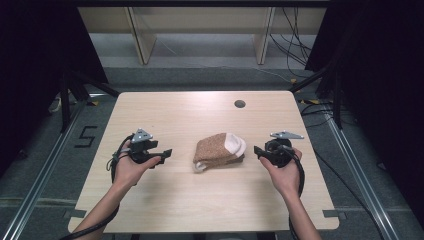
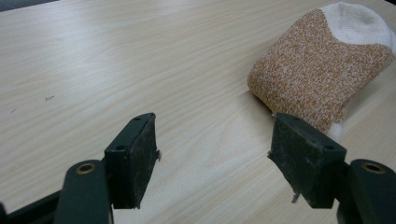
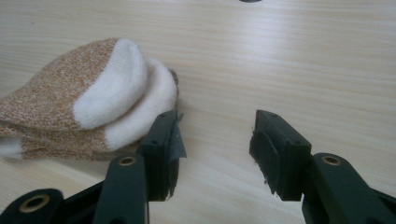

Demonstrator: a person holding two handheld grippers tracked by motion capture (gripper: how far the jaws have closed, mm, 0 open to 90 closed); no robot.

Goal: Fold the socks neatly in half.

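A folded pair of brown and white socks [image 1: 219, 149] lies on the wooden table [image 1: 200, 195], near its middle. My left gripper [image 1: 167, 153] is held to the left of the socks, jaws apart and empty, pointing toward them. In the left gripper view the socks [image 2: 317, 70] lie ahead at the upper right, beyond the black fingers [image 2: 133, 158]. My right gripper [image 1: 257, 150] stands open just right of the socks. In the right gripper view the white toe end of the socks [image 3: 121, 98] lies beside the left fingertip [image 3: 163, 149], with bare table between the jaws.
A round cable hole [image 1: 240, 104] sits in the table near its far edge. Dark curtains hang on both sides, and cables lie on the floor at the back right.
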